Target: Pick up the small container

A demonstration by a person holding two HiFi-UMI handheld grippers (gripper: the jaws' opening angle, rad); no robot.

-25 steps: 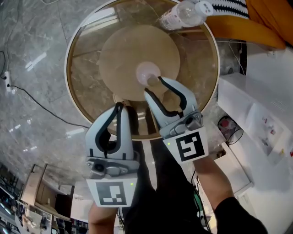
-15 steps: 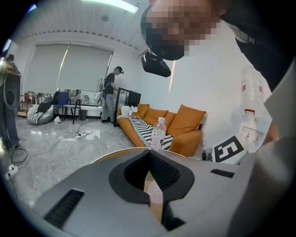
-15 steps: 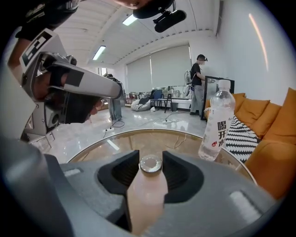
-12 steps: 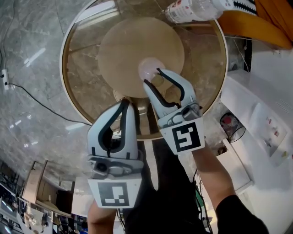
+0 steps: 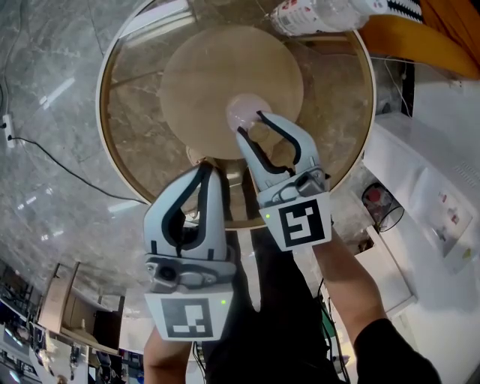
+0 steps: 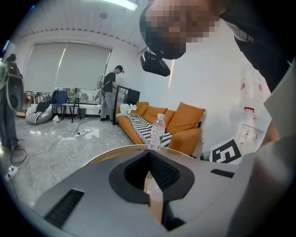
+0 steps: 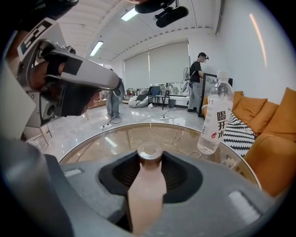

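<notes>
The small container (image 5: 241,112), a pale pinkish bottle with a round cap, stands near the middle of the round glass table (image 5: 124,142). My right gripper (image 5: 250,126) reaches over the table's near side, its jaws closing, one finger either side of the container. In the right gripper view the container (image 7: 149,185) stands upright in the gap of the right gripper (image 7: 150,162), with dark pad showing on both sides of its cap. My left gripper (image 5: 202,171) hovers at the table's near rim, shut and empty; the left gripper (image 6: 149,157) faces across the table.
A clear water bottle (image 5: 315,15) stands at the table's far edge, also seen as the water bottle (image 7: 216,120). An orange sofa (image 5: 420,45) with a striped cloth lies beyond. White furniture (image 5: 427,202) stands right of the table. A cable (image 5: 45,157) runs over the marble floor.
The right gripper has moved forward, so the container now sits between its fingers instead of just beyond the tips. The left gripper has barely moved.
</notes>
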